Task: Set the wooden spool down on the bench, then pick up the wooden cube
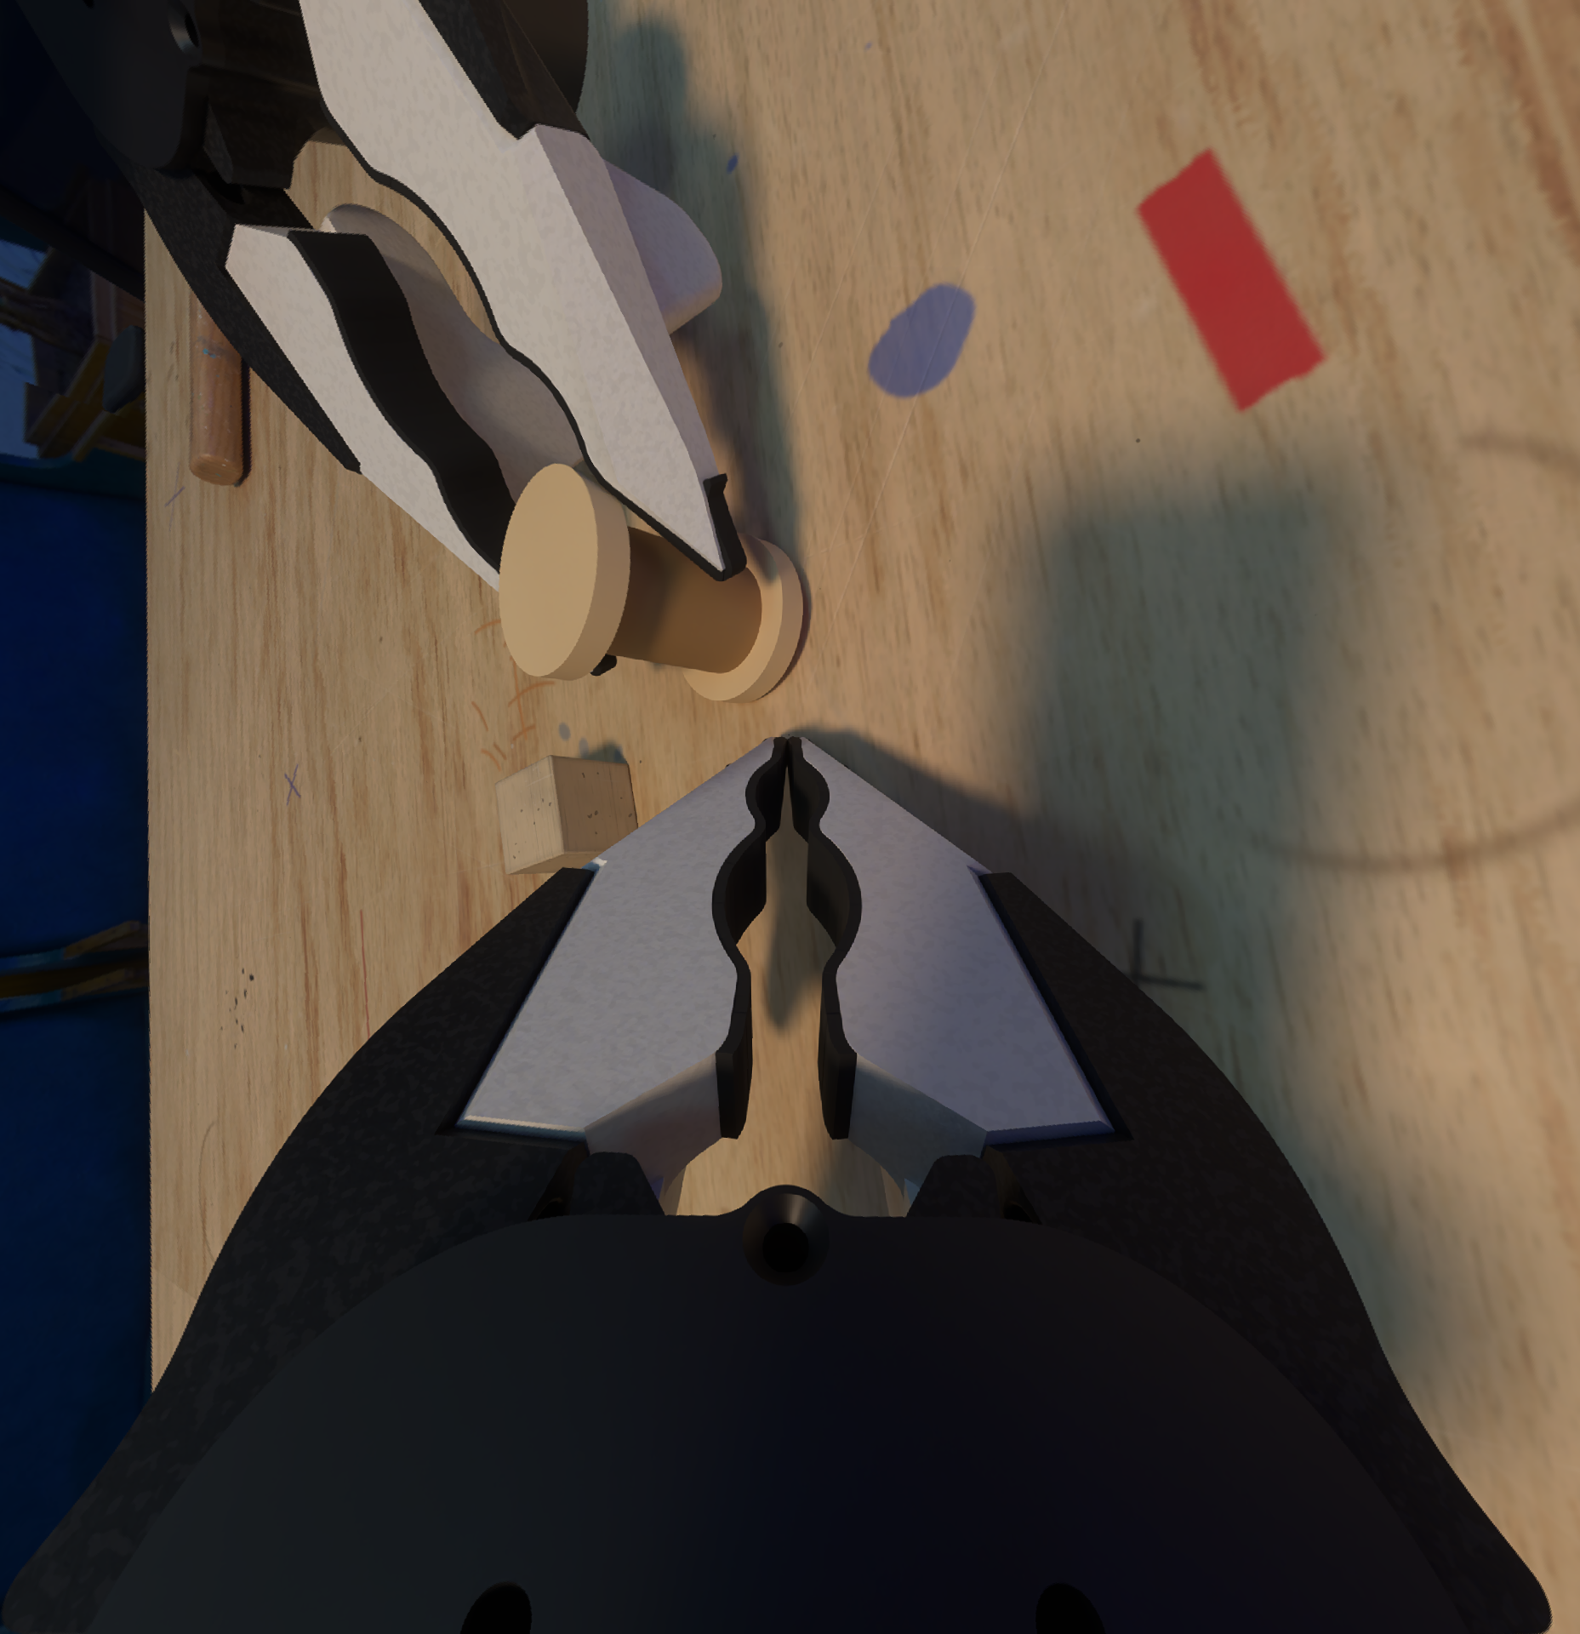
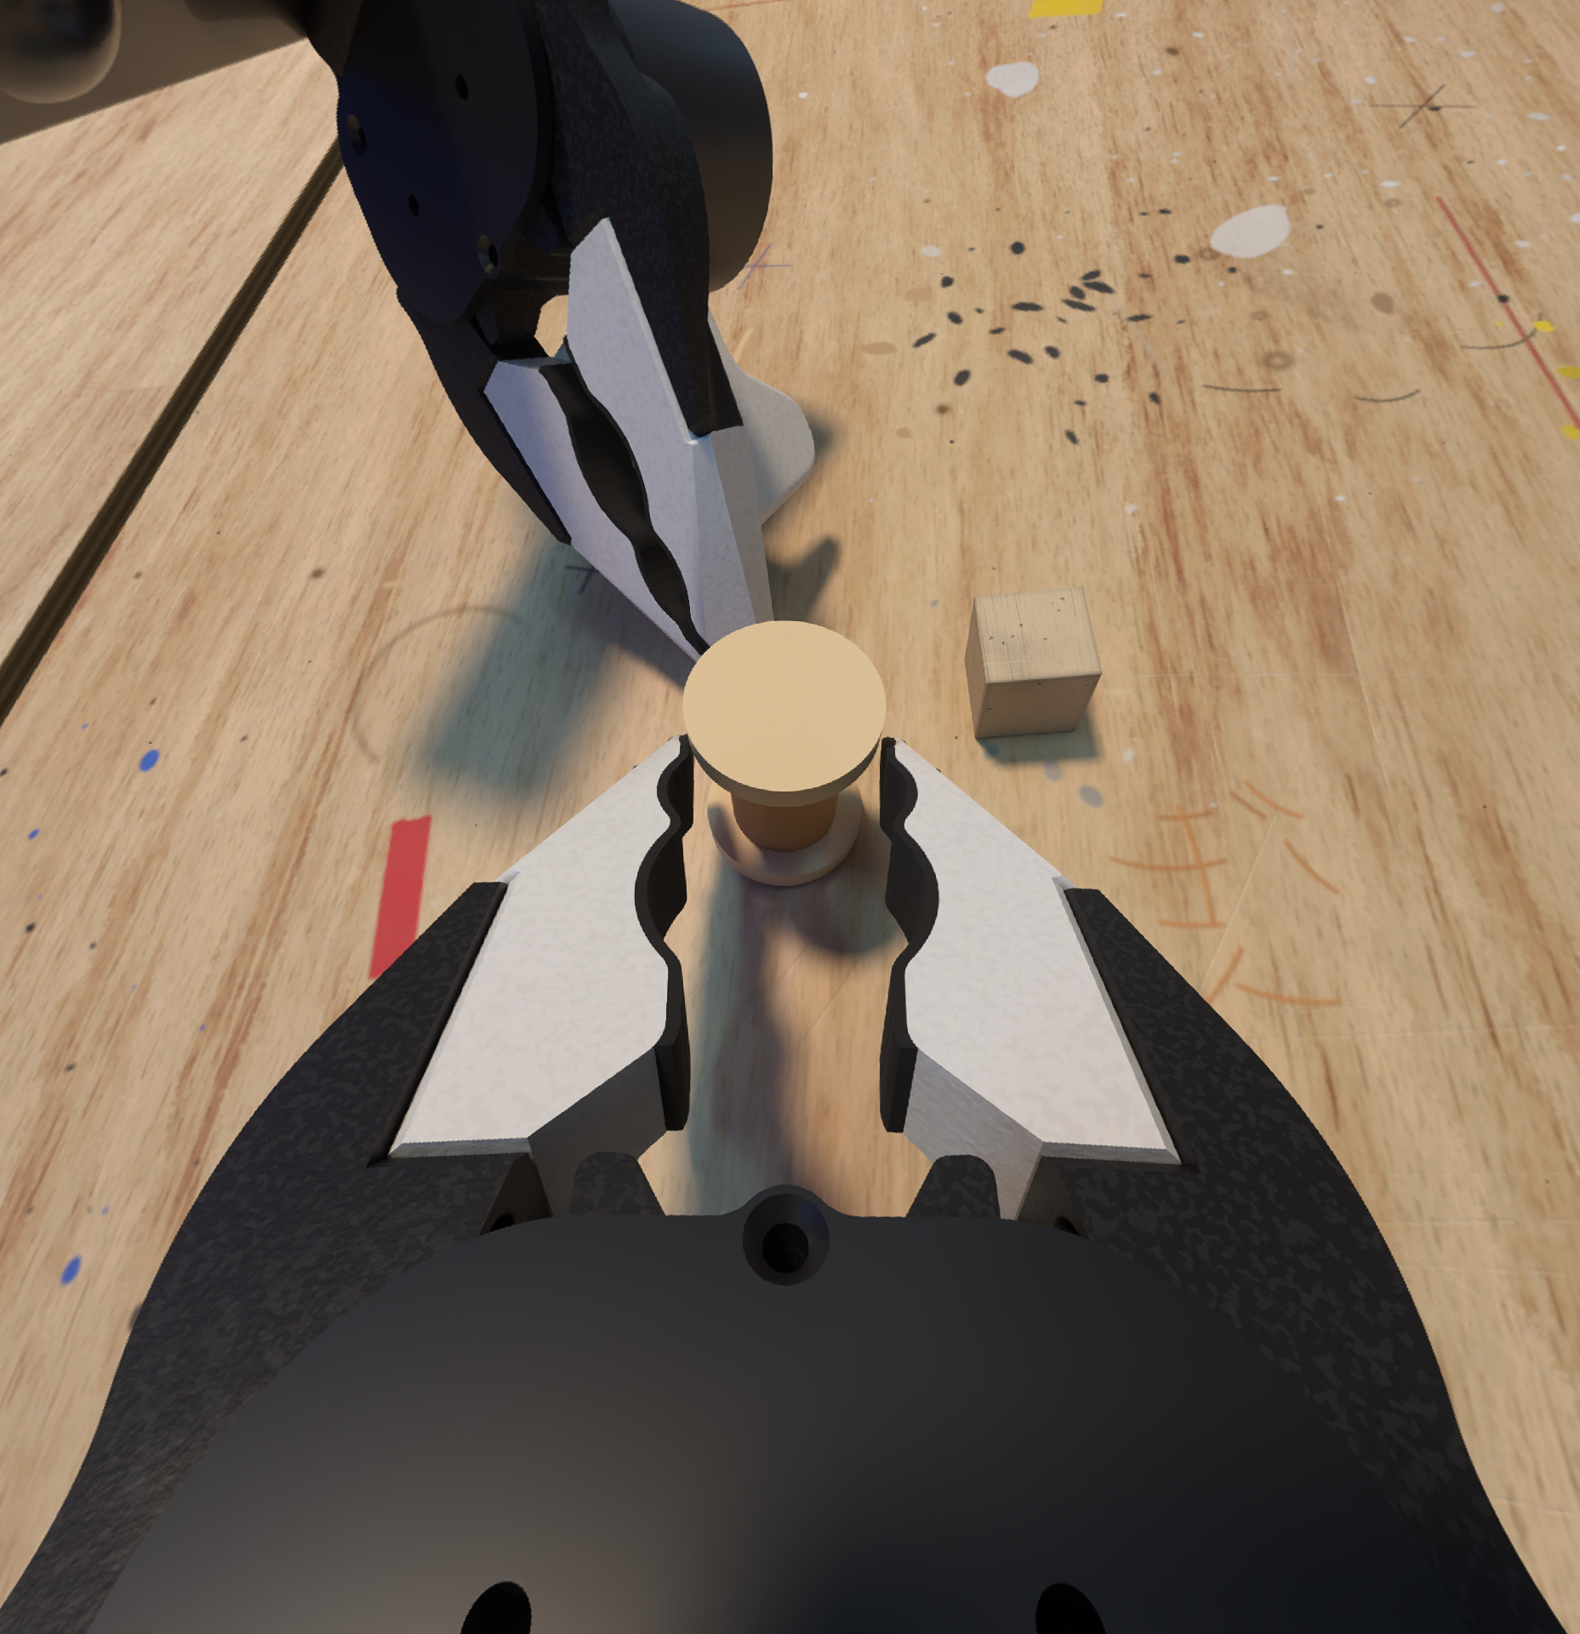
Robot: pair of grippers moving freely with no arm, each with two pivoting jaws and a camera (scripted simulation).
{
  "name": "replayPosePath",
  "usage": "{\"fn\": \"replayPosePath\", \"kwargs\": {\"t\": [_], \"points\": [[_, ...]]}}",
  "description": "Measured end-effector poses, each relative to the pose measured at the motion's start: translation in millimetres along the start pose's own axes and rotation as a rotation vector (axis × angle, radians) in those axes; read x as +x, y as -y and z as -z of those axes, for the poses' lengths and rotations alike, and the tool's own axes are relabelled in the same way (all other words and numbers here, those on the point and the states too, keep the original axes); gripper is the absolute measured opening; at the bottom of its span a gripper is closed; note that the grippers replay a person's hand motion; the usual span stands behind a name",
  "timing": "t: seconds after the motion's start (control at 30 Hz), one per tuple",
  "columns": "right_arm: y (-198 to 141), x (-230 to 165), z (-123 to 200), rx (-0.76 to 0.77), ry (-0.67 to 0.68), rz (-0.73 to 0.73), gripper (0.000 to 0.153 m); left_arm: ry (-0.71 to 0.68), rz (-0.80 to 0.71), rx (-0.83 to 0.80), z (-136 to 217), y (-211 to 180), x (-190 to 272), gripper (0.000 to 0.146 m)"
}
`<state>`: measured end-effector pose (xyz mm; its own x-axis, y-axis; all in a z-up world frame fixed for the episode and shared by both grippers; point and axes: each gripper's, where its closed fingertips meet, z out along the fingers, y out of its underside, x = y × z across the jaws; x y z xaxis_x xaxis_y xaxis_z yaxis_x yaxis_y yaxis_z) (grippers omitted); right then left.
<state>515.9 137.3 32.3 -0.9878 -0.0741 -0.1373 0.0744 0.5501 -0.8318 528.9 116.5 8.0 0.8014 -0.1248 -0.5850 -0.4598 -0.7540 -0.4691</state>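
The wooden spool [image 2: 784,703] stands upright on the bench [image 2: 1299,619], its lower flange on the wood. My right gripper [image 2: 786,752] is open a little, one finger on each side of the spool's core with a small gap, below the top flange. In the left wrist view the spool [image 1: 653,601] shows with the right gripper [image 1: 667,614] around it. The wooden cube [image 2: 1032,663] sits just right of the spool. It also shows in the left wrist view [image 1: 565,813], beside my left gripper [image 1: 786,743], which is shut and empty. The left gripper's tips [image 2: 693,641] sit just behind the spool.
A red tape strip [image 1: 1228,274] and a blue paint blot [image 1: 920,340] mark the bench. A wooden handle [image 1: 213,398] lies at the bench's left edge, with blue floor beyond. Dark paint specks [image 2: 1033,309] lie farther off. A dark seam [image 2: 150,460] runs along the left.
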Motion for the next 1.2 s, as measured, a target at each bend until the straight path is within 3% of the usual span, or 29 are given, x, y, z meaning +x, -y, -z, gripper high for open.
{"fn": "replayPosePath", "kwargs": {"t": [0.17, 0.37, 0.57, 0.73, 0.97, 1.2], "points": [[5, -3, 6, 0.034, 0.028, 0.001, 0.046, -0.005, 0.005, -0.001, 1, -1, 1, 0.000], [26, 7, 29, 0.197, 0.019, -0.053, 0.046, -0.011, 0.071, -0.037, 6, -12, -3, 0.000], [30, 26, 47, 0.283, -0.034, -0.115, 0.045, 0.036, 0.209, -0.075, 7, -26, -21, 0.016], [28, 30, 52, 0.297, -0.039, -0.132, 0.044, 0.059, 0.372, -0.067, 6, -37, -34, 0.031], [21, 36, 54, 0.304, -0.031, -0.160, 0.044, 0.071, 0.427, 0.007, 0, -40, -43, 0.027], [16, 37, 57, 0.304, -0.017, -0.178, 0.044, -0.013, 0.454, 0.054, -2, -44, -47, 0.031]]}}
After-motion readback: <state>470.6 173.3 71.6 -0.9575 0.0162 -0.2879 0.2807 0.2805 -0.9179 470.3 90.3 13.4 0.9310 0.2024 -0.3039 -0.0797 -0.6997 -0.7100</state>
